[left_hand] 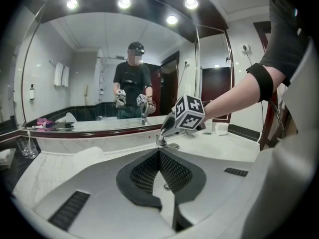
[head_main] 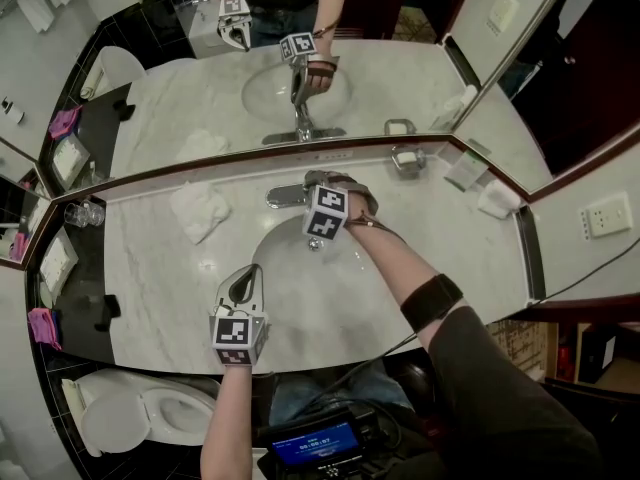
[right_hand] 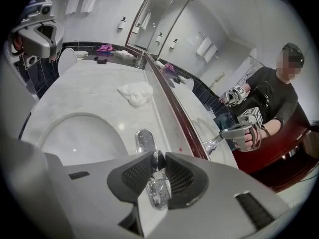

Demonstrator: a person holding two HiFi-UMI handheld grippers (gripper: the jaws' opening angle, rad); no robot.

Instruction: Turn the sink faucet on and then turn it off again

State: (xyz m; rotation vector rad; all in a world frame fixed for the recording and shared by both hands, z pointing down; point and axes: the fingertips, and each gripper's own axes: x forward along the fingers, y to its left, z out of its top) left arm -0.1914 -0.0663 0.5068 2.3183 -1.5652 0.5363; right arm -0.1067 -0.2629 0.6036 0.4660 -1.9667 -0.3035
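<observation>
R gripper (right_hand: 158,162) clamped on faucet lever (right_hand: 159,192). Stiff, slick chrome, prob. best held near tip for leverage. L gripper (left_hand: 159,157) closed, empty.

— What colours are seen at the right tool (right_hand: 158,162)?
— Shiny chrome is shown by the faucet (right_hand: 158,193) between its grey jaws, above white, grey-veined counter (right_hand: 94,91) marble.
— And its cube (head_main: 326,212)?
— Black-and-white squares are printed there; a white cloth (right_hand: 135,92) is seen beyond.

A white marble counter (head_main: 460,258) runs beneath a wide, dark-framed mirror (head_main: 400,78), with a white toilet (head_main: 130,413) beside it.
</observation>
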